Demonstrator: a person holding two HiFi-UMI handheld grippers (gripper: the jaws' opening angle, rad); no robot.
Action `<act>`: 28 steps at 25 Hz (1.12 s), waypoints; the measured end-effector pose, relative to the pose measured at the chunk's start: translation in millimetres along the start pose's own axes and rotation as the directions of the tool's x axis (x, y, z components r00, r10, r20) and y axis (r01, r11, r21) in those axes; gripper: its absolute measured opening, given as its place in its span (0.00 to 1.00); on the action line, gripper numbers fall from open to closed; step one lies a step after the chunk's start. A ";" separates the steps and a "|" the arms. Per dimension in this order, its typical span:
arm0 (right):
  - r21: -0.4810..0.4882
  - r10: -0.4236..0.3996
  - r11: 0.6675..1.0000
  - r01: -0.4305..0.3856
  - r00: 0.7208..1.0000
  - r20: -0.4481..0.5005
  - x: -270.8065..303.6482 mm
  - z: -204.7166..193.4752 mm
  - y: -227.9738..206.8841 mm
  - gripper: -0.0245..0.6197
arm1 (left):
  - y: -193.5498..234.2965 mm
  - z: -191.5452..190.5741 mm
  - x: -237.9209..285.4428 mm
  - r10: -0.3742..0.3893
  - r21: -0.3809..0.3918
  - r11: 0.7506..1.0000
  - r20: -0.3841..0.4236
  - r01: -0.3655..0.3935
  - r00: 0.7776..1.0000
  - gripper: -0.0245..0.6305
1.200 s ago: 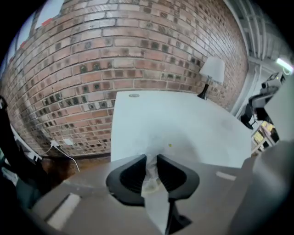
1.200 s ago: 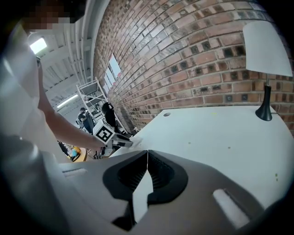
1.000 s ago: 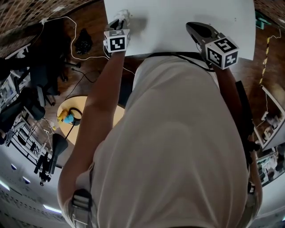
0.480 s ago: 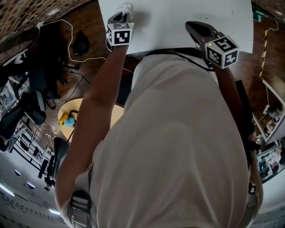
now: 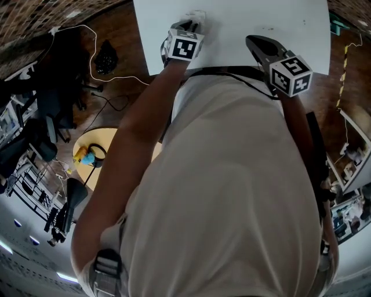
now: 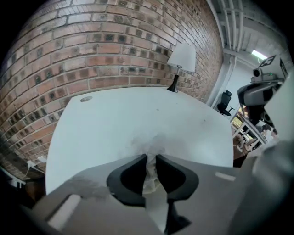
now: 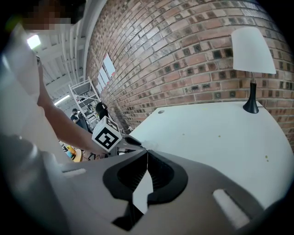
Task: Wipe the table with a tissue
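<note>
Below my head camera, my left arm (image 5: 133,145) stretched forward over the table's near edge. It carried the left claw (image 5: 189,24) pitched down onto the white table (image 5: 278,17), with the tissue (image 5: 197,15) bunched at its tip against the top. My right claw (image 5: 254,40) hovered to the right, well apart, angled down over the table. Along the left claw's own view, its jaws pinched the tissue, having just eased slightly apart. Along the right claw's view, its jaws met with nothing between.
</note>
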State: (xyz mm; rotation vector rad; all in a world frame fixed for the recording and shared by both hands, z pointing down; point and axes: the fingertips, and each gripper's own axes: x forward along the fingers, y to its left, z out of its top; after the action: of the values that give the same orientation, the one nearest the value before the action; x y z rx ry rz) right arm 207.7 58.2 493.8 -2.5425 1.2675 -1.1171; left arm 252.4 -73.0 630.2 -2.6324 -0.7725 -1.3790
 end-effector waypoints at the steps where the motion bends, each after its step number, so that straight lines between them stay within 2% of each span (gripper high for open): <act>1: -0.003 0.000 1.000 0.000 1.000 0.003 0.7 1.5 1.0 0.05 | -9.0 -0.5 2.5 -0.037 0.001 0.999 -0.015 0.037 0.999 0.13; 3: -0.010 0.000 1.000 0.000 1.000 0.011 1.7 5.7 4.0 0.05 | -28.4 0.4 4.3 -0.124 -0.005 0.992 -0.027 0.124 0.992 0.13; 4: -0.014 0.000 1.000 0.000 1.000 0.015 1.5 7.7 5.7 0.05 | -36.7 5.1 2.5 -0.150 0.007 0.989 -0.006 0.151 0.989 0.13; 7: -0.019 -0.010 1.000 0.011 1.000 0.024 -1.6 10.1 6.7 0.05 | -49.9 18.8 -14.2 -0.154 0.054 0.987 0.085 0.150 0.984 0.14; 11: 0.007 -0.028 1.000 0.027 0.999 0.024 -2.7 1.9 3.6 0.05 | -38.6 10.5 -45.2 -0.130 -0.018 0.991 0.162 0.135 0.978 0.14; 14: 0.002 -0.029 1.000 0.029 0.999 0.023 -0.7 0.3 5.5 0.05 | -18.9 -5.4 -68.4 -0.088 -0.058 0.993 0.199 0.102 0.976 0.14; 18: -0.008 -0.023 1.000 0.023 0.999 0.033 1.3 3.8 9.7 0.05 | 21.9 -27.8 -91.9 0.037 -0.121 0.993 0.218 -0.011 0.975 0.14; 22: -0.003 -0.016 1.000 0.016 0.999 0.036 2.0 -3.2 11.4 0.05 | 58.6 -45.2 -100.0 0.146 -0.217 0.971 0.206 -0.101 0.967 0.15; 26: 0.014 -0.010 1.000 0.009 0.999 0.051 -0.4 -8.4 6.7 0.05 | 70.6 -48.6 -105.3 0.197 -0.273 0.952 0.205 -0.137 0.959 0.14; 28: 0.018 -0.010 1.000 0.009 0.998 0.063 -1.4 -7.6 4.4 0.05 | 73.8 -51.8 -104.6 0.210 -0.276 0.949 0.192 -0.153 0.959 0.15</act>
State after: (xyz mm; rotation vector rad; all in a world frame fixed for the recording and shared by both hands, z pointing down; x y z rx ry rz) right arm 199.3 58.1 496.9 -2.5517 1.2267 -1.0361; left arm 198.5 -193.9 590.9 -3.0052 -0.3689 -1.2294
